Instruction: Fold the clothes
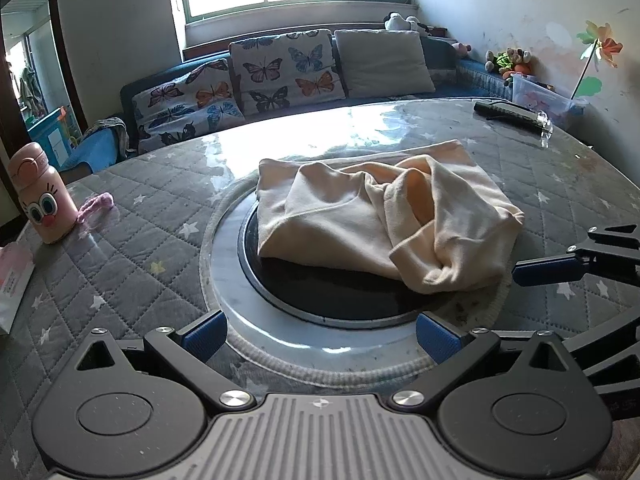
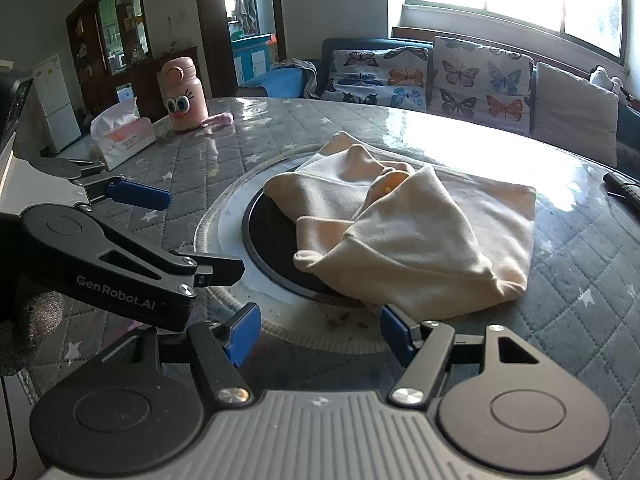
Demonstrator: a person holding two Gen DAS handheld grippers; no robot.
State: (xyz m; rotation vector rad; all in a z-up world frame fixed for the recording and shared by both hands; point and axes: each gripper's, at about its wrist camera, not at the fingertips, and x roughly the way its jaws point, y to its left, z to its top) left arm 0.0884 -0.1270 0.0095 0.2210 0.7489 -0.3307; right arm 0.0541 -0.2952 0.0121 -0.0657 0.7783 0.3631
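A cream garment [image 1: 380, 216] [image 2: 420, 232] lies crumpled and partly folded in the middle of the round table, half over a black round inset [image 1: 320, 292]. In the left wrist view my left gripper [image 1: 320, 336] is open, nothing between its blue pads, a little short of the garment's near edge. In the right wrist view my right gripper [image 2: 318, 332] is open too, its right pad close to the garment's near corner and apart from it. Each gripper shows in the other's view: the right gripper [image 1: 568, 252] beside the garment's right end, the left gripper [image 2: 180, 232] to the garment's left.
The table wears a grey quilted cover [image 1: 140, 264] under clear film. A pink bottle [image 1: 42, 196] [image 2: 184, 96], a pink hair tie [image 1: 96, 204] and a tissue pack [image 2: 120, 132] stand at the left. A black remote [image 1: 512, 114] lies far right. A sofa with butterfly cushions [image 1: 280, 68] is behind.
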